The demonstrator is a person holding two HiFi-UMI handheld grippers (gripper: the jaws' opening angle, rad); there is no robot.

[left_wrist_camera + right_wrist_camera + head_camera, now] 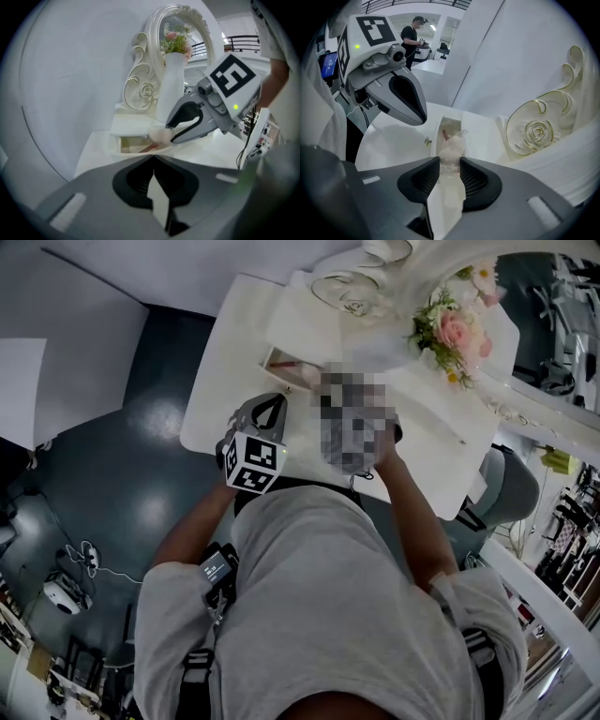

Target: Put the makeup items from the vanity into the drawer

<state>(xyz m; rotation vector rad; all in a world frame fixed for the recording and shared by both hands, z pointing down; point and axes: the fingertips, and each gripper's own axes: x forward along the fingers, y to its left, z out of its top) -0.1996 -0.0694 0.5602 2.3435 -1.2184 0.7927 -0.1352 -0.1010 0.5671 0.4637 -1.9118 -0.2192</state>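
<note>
**Spotter:** Where's the piece now?

**Me:** My right tongs (450,161) are pinching a pale pink, soft-looking makeup item (452,147) in crinkly clear wrap, just over the open white drawer (437,131). The drawer sits nearer the left edge of the white desk (230,371). A thin reddish stick (445,134) lies inside.

**Spotter:** Left side?

**Me:** My left tongs (153,161) are pressed together on nothing, beside the drawer.

**Spotter:** Next?

**Me:** I'd call this the drop-off. I should lower a touch, clear the rim, then spread the right tongs.

Pretty bright, even light, the white counter (225,381) is almost blown out, glare spots on the dark floor (112,474). Both gripper views: heavy fisheye, dark corners, blurry foreground.
</note>
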